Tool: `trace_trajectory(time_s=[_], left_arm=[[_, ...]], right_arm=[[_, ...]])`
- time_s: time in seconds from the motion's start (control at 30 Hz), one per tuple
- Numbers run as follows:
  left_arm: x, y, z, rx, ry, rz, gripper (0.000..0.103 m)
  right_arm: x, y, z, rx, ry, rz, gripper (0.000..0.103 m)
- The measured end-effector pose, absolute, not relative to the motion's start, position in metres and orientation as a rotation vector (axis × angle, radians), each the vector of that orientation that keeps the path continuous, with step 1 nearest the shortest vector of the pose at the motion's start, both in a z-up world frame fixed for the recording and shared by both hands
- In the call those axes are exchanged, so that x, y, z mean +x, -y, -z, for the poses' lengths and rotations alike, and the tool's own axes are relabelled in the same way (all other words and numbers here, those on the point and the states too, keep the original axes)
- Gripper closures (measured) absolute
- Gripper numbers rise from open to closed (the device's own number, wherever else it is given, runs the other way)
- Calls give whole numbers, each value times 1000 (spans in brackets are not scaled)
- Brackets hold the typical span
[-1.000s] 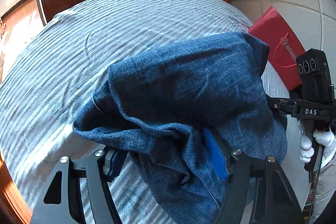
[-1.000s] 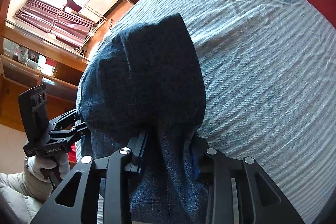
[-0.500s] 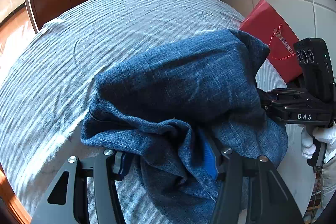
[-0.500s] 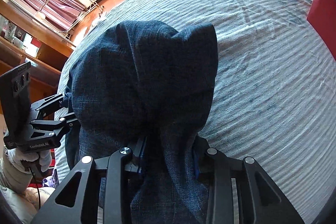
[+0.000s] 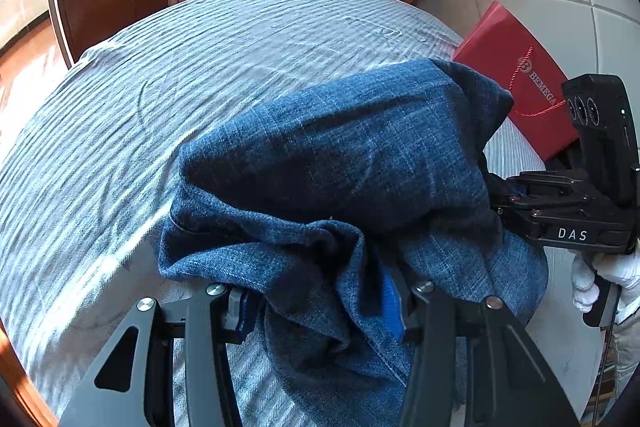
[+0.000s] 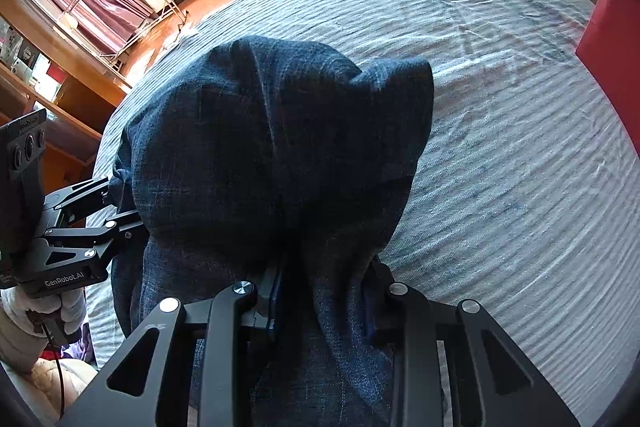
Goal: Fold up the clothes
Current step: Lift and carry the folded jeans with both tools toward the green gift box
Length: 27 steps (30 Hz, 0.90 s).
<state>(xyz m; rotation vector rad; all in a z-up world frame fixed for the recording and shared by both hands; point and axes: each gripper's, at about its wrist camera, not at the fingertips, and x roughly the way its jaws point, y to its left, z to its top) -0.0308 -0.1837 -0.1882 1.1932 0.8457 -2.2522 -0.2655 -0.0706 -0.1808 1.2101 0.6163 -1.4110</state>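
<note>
Beside jeans, red bag

Left gripper: pointed steeply downward, jaws closing, with denim bunched between them; the blue pad on one finger lies against the cloth. Right gripper: also pitched steeply down, jaws closing, narrowly set and pinching a gathered fold of the same fabric. Each gripper is carried on a pistol-type handle by a white-gloved hand, the right hand and the left hand.
</note>
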Motion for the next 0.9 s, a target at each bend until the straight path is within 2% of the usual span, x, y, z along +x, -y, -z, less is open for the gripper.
trace_trajectory(time_s=[0.13,0.37,0.5,0.63,0.9], left_arm=[[-26,182,184,1165,-850,2269,60],[-27,188,189,1149,-886,2290,58],[-28,183,180,1143,-845,2302,67],[-28,178,159,1126,-801,2343,74],[-59,141,79,1105,-546,2555,75]], right_arm=[[-253,72,175,1163,-660,1456,75],[-254,74,176,1166,-638,1452,76],[-245,67,166,1121,-647,1501,81],[-240,56,151,1088,-615,1551,87],[-228,-21,91,1047,-365,1704,89]])
